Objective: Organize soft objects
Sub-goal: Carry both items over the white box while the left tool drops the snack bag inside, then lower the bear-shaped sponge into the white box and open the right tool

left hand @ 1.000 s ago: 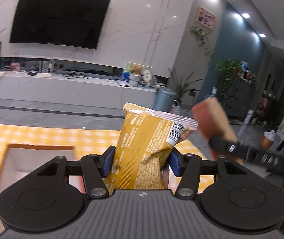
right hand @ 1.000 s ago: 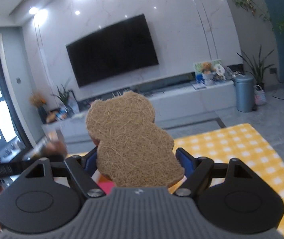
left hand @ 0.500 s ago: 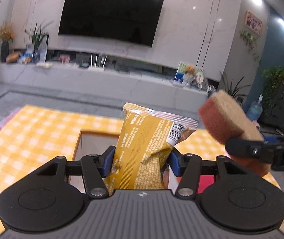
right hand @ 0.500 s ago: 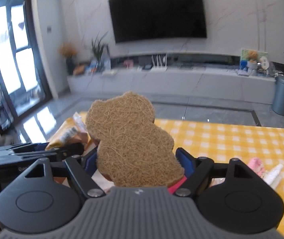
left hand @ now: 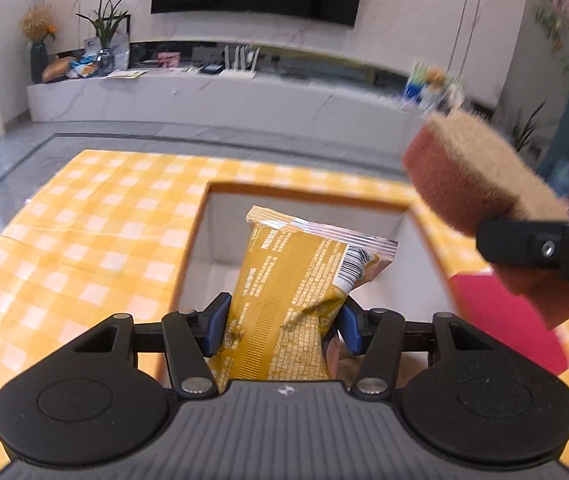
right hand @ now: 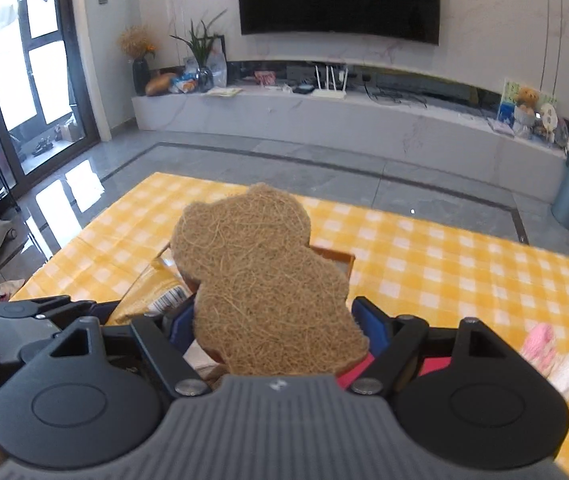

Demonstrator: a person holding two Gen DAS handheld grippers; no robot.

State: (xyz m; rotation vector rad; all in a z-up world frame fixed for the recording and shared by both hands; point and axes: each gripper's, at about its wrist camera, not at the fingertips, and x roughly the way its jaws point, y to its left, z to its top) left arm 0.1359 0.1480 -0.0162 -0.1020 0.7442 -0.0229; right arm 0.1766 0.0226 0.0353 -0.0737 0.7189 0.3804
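Patience matters: my left gripper (left hand: 280, 330) clamps the crinkly mustard-yellow foil snack packet (left hand: 292, 292) above the white-walled, wood-rimmed open box (left hand: 308, 194) at twelve o'clock, which looks empty; I'd lower before releasing. At two o'clock, my right gripper (right hand: 274, 326) pinches the bear-shaped tan fibre sponge (right hand: 260, 280).

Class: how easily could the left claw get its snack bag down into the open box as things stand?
Probably easily. The left claw holds the snack bag over the box, whose open top shows nothing covering it. The sponge hangs off to the side, apart.
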